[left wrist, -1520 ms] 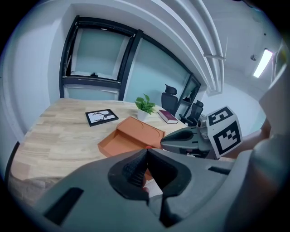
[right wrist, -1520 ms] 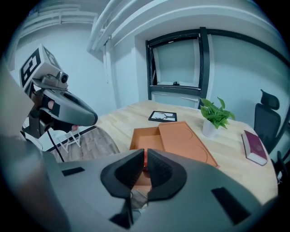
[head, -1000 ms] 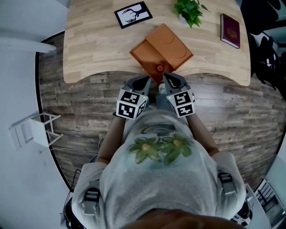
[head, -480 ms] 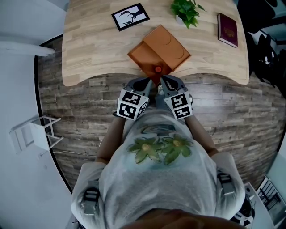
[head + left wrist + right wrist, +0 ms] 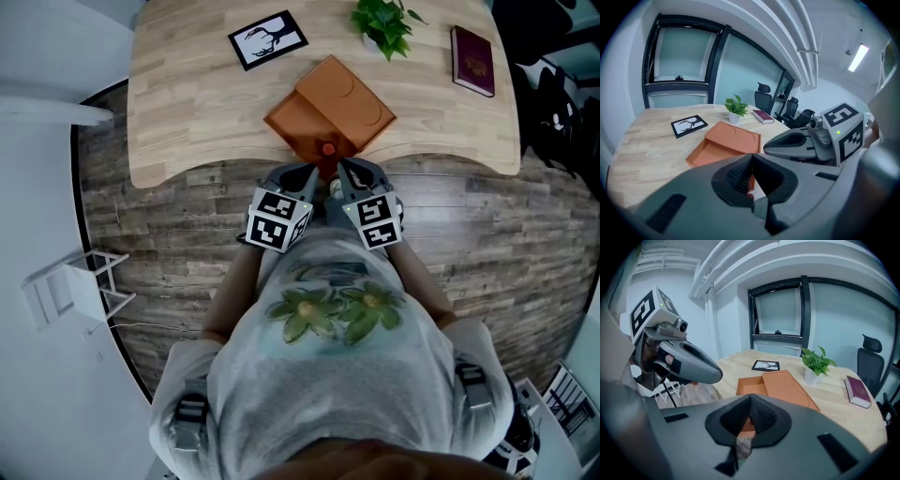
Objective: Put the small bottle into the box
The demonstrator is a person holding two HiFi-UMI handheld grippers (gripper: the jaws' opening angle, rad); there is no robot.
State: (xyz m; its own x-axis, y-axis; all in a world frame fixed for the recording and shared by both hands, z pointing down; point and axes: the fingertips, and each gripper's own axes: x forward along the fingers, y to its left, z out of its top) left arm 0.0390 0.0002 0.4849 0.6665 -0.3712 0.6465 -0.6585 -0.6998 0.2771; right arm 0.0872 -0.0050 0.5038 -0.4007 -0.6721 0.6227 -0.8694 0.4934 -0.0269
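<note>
An orange box [image 5: 328, 111] lies on the wooden table [image 5: 187, 112], its lid [image 5: 787, 387] slid back so that one compartment [image 5: 750, 385] is open. A small red-capped bottle [image 5: 327, 148] stands at the box's near corner; I cannot tell whether it is inside or beside it. My left gripper [image 5: 305, 171] and right gripper [image 5: 345, 167] hang side by side over the floor just short of the table's edge. Both are shut with nothing between the jaws [image 5: 750, 157] [image 5: 751, 398]. A red patch [image 5: 746, 194] shows beneath my left jaws.
A framed deer picture [image 5: 267, 39], a potted plant [image 5: 380, 23] and a dark red book [image 5: 472, 61] sit at the table's far side. A white stand [image 5: 70, 286] is on the wooden floor at the left. Office chairs [image 5: 764, 93] stand beyond the table.
The table and box sit slightly higher and further left in the head view. Both grippers keep their place at the table's edge, still shut; nothing was taken hold of or let go.
</note>
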